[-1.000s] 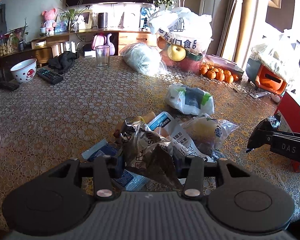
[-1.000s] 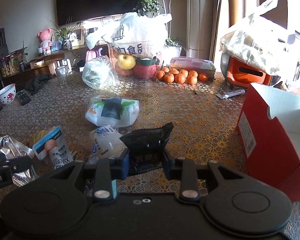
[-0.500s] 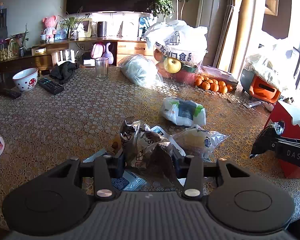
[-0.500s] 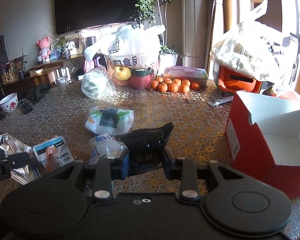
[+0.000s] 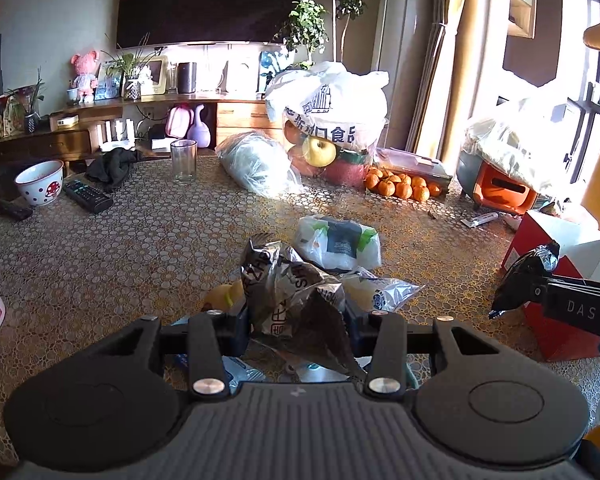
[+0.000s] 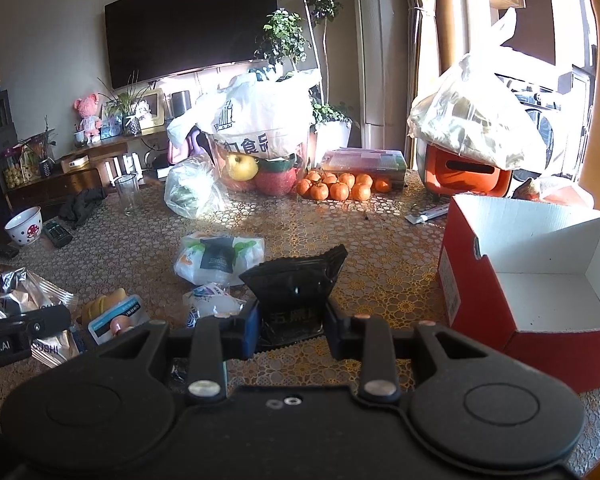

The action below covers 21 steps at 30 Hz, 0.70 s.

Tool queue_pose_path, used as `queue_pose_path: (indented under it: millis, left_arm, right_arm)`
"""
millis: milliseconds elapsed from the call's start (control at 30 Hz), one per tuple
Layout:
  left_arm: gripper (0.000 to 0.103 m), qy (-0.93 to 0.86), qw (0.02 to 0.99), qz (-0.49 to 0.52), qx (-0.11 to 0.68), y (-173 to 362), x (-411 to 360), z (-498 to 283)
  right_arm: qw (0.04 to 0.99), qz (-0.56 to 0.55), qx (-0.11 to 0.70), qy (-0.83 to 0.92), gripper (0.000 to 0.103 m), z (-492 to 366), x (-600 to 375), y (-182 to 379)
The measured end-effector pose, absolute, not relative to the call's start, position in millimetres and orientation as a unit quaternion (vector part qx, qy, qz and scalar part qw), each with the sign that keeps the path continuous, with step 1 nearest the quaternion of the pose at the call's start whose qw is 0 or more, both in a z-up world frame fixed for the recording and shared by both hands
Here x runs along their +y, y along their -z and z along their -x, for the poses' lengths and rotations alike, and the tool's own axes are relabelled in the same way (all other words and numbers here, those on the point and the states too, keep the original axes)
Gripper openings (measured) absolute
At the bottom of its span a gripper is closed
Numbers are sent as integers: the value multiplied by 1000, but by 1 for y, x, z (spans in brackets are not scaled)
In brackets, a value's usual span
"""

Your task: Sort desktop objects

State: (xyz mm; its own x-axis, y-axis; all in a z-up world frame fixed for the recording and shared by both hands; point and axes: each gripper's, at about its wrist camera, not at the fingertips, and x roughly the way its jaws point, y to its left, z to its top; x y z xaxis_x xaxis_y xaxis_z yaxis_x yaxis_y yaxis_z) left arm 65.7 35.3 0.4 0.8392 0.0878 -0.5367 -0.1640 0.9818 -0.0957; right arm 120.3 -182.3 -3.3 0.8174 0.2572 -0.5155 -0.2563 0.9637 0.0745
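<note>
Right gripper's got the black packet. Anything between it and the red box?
Nothing visible. The black packet is clamped in the right gripper, and only bare tablecloth lies between it and the open red box.

You see a gold-and-brown lace-patterned tablecloth [image 6: 380, 248], a red box [image 6: 480, 300] with white inside, orange tangerines [image 6: 340, 188], a white bowl [image 5: 40, 182] with red mushroom and dots, a silver foil packet [image 5: 288, 284], a black packet [image 6: 296, 284], and a pink plush [image 5: 85, 76].
</note>
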Motion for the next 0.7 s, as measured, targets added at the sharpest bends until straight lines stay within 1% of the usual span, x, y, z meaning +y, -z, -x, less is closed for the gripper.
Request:
queue_pose_path:
  millis: [500, 700]
  left_arm:
    - [43, -15, 962, 41, 271, -23, -18, -70]
    - [43, 15, 960, 27, 277, -31, -48, -80]
  right_arm:
    - [960, -21, 255, -114, 32, -98, -229, -15]
    - [959, -12, 264, -101, 32, -94, -249, -21]
